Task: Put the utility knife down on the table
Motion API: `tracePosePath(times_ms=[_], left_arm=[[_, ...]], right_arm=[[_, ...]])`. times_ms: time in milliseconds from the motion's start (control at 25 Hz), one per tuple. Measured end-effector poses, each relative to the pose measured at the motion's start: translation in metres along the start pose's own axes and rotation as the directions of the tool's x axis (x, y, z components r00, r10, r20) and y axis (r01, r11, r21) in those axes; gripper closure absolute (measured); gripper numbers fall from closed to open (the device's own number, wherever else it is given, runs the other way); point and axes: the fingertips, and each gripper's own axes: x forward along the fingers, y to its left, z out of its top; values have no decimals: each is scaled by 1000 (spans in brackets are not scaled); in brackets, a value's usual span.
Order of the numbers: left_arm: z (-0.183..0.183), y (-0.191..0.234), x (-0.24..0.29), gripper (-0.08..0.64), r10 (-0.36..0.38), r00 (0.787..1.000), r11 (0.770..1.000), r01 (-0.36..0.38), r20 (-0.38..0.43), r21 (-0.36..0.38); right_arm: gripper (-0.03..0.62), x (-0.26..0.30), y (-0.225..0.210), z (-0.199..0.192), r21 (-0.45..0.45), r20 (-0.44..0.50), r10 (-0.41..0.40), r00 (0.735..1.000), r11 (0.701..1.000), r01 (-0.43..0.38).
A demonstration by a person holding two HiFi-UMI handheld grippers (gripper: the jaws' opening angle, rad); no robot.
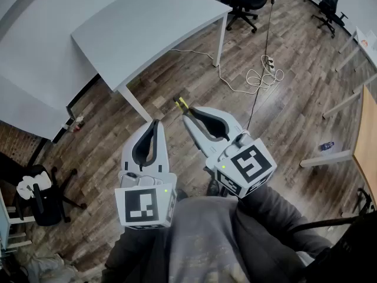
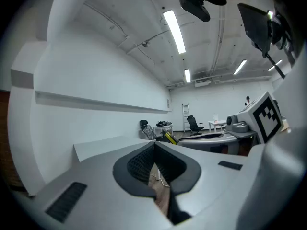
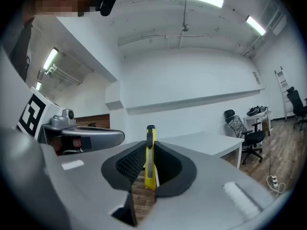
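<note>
A yellow and black utility knife (image 3: 150,157) stands upright between the jaws of my right gripper (image 3: 149,163), which is shut on it. In the head view its yellow tip (image 1: 180,103) pokes out past the right gripper (image 1: 187,114), held over the wooden floor. The grey table (image 1: 147,25) lies ahead and to the left, its near edge a short way beyond the knife; it shows past the knife as a pale top (image 3: 211,145). My left gripper (image 1: 156,124) is beside the right one, shut with nothing in it; its jaws (image 2: 154,145) meet at the tip.
A white table leg (image 1: 135,103) stands just ahead of the left gripper. Cables and a power strip (image 1: 263,72) lie on the floor to the right. Office chairs (image 1: 244,2) stand beyond the table, and another desk edge (image 1: 368,134) is at far right.
</note>
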Motion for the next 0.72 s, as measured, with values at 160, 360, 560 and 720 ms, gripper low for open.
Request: tracePosePath(times_ms=[160, 360, 560, 720], left_arm=[[1, -8, 4, 557, 0, 1000, 1000, 0, -6, 3], [1, -23, 7, 557, 1, 1000, 1000, -1, -9, 14], [-3, -44, 12, 557, -13, 999, 999, 14, -36, 33], [-7, -54, 14, 557, 5, 999, 1000, -4, -45, 29]], right_arm=[[541, -6, -7, 2, 1, 0, 2, 1000, 1000, -2], [541, -17, -16, 1, 10, 10, 6, 1000, 1000, -6], [541, -32, -29, 2, 37, 15, 22, 1000, 999, -23], [541, -41, -36, 3, 46, 19, 42, 999, 998, -42]])
